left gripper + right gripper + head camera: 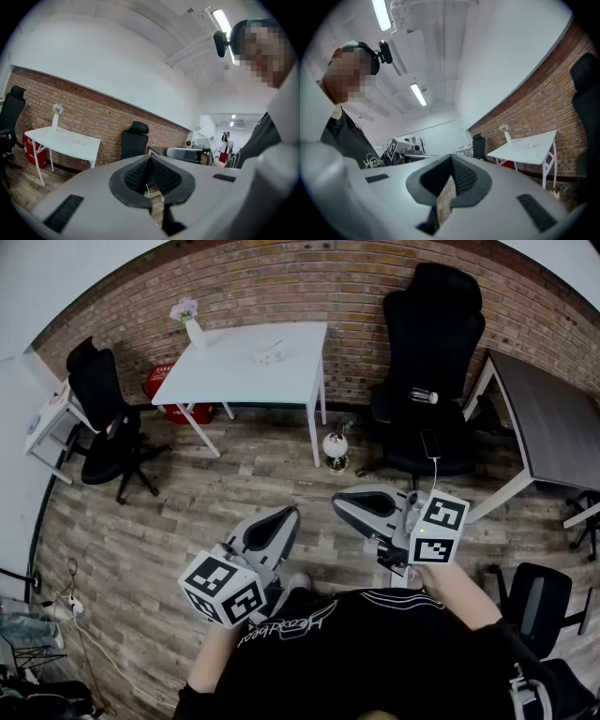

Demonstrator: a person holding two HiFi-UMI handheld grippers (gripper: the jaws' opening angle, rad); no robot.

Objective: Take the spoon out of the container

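Note:
No spoon shows in any view. A small white object (pixel 267 354) lies on the far white table (pixel 225 371); I cannot tell what it is. It also shows small and far away as the white object (pixel 78 140) in the left gripper view and the white object (pixel 529 145) in the right gripper view. My left gripper (pixel 284 519) is held close to the body over the wooden floor, jaws shut and empty. My right gripper (pixel 339 502) is beside it, pointing left, also shut with nothing between its pads. Seen along their own jaws, the left gripper (pixel 150 160) and the right gripper (pixel 451 160) hold nothing.
A vase with flowers (pixel 190 322) stands on the white table's corner, and a red crate (pixel 169 390) sits under it. Black office chairs (pixel 431 371) (pixel 105 418) stand right and left. A dark table (pixel 553 418) is at the right, and a small round lamp (pixel 335 448) sits on the floor.

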